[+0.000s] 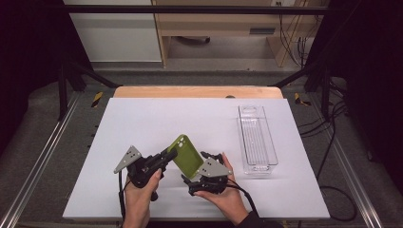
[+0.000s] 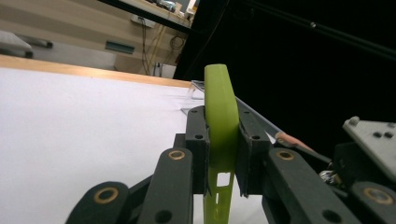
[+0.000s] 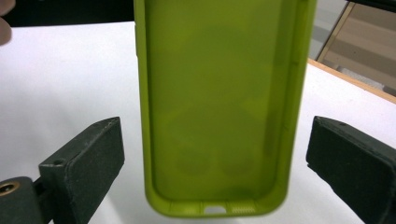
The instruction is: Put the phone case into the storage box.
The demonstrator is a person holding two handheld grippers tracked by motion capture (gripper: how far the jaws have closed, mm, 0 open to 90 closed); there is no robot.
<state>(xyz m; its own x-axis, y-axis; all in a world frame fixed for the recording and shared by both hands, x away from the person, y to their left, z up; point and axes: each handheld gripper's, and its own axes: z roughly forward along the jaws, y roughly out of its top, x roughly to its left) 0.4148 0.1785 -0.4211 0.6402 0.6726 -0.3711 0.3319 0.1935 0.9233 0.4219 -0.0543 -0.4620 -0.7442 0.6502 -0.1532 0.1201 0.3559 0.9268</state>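
Note:
A lime-green phone case (image 1: 186, 156) is held up at a slant above the white table sheet (image 1: 142, 123), near the front middle. My left gripper (image 1: 168, 154) is shut on the case's upper edge; in the left gripper view the pads (image 2: 198, 140) press both sides of the thin green case (image 2: 221, 107). My right gripper (image 1: 197, 167) is at the case's lower end. In the right gripper view its jaws stand wide on either side of the case (image 3: 219, 93), and the pads (image 3: 93, 158) do not touch it, so the right gripper (image 3: 219, 161) is open.
A long clear plastic tray (image 1: 256, 137) lies on the right part of the sheet, with nothing in it. The wooden table edge (image 1: 197, 91) runs along the back. Dark cables (image 1: 332, 156) hang off the right side. Metal rails flank the table.

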